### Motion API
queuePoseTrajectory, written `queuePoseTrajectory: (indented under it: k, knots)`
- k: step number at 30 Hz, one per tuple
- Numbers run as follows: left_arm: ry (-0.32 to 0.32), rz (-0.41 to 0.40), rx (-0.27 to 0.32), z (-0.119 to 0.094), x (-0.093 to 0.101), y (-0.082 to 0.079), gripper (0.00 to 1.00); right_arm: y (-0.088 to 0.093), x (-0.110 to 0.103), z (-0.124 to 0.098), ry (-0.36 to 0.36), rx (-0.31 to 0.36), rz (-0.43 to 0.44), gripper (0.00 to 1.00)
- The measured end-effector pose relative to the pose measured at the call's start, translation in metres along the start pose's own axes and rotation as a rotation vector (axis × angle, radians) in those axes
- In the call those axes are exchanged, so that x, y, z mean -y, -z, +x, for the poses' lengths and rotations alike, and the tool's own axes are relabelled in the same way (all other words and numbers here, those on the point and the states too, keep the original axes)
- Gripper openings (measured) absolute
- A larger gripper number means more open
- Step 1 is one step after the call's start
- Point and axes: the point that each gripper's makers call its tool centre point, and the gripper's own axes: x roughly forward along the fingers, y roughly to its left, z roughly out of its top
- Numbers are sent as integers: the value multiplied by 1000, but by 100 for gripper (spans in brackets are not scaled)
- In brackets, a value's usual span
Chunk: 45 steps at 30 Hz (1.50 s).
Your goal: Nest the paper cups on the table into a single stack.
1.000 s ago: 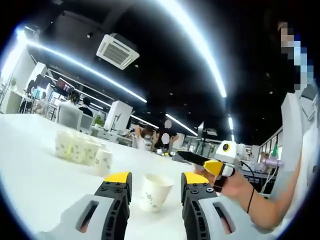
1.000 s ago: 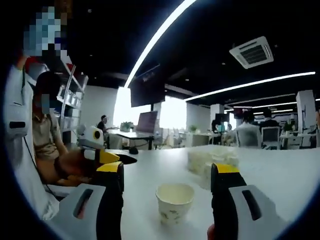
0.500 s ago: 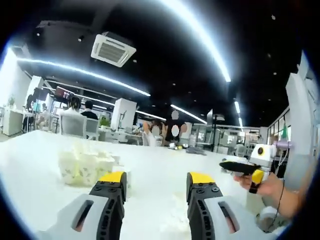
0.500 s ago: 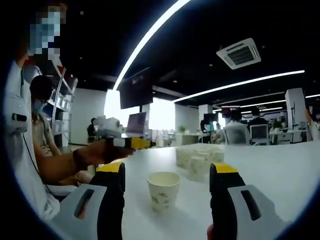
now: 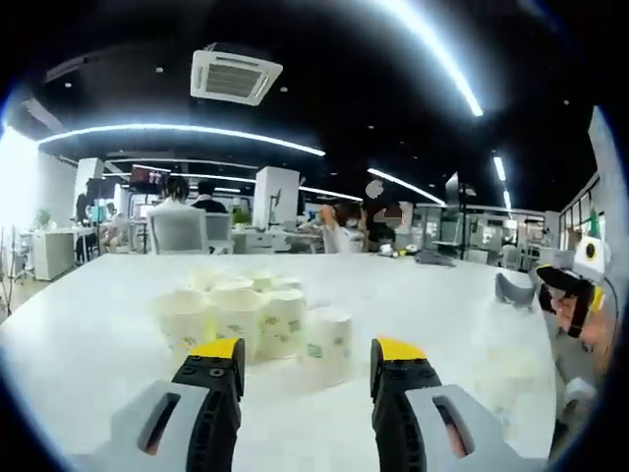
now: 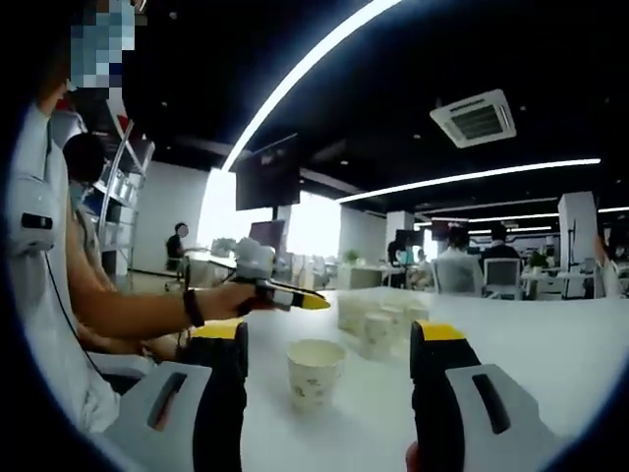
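In the left gripper view, the left gripper (image 5: 307, 356) rises from the bottom centre with its yellow-tipped jaws spread apart and nothing between them. A cluster of paper cups (image 5: 236, 317) stands on the white table (image 5: 88, 344) in the middle of the frame, just above the jaws, and one cup (image 5: 329, 346) sits in the gap between them, further back. At the right edge, the right gripper (image 5: 565, 285) shows in a hand; I cannot tell how its jaws stand there.

In the right gripper view, the right gripper (image 6: 331, 339) has its jaws wide apart and empty. A single upright cup (image 6: 314, 373) stands low in the centre between them. The cluster (image 6: 378, 323) sits behind it, right of centre. The left gripper (image 6: 295, 298), held in a hand (image 6: 228, 299), points in from the left.
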Motion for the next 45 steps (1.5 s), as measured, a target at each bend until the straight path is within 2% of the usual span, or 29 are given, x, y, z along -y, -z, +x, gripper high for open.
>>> queuePoseTrajectory:
  k: [2,6,10,13,15,17,24,30,36,37,45]
  knots:
    - [-58,-1,-9,3,-28,3,56,-2,3,-1,5,0,0,70]
    - [-148,13,-25,13,-71,3,60,-10,7,-5,10,16,-21,69]
    - [-199,80,-96,31,-99,18,63,-9,15,-8,26,9,-33,68]
    - [-202,97,-92,40,-102,22,64,-13,15,-12,32,16,-35,67]
    - [-192,108,-78,45,-101,23,63,-14,15,-13,35,14,-40,67]
    - [-184,134,-89,48,-97,27,62,-18,14,-16,41,14,-58,67]
    - [-187,97,-113,62,-110,34,58,-31,21,-25,65,35,-83,66]
    - [-208,98,-86,76,-115,27,54,-30,21,-29,70,18,-106,66]
    - [-207,122,-92,92,-111,27,54,-37,26,-38,96,30,-118,65]
    - [-208,122,-95,96,-115,28,54,-38,26,-40,100,31,-119,65]
    - [-243,112,-44,93,-118,19,54,-39,29,-50,124,20,-141,65]
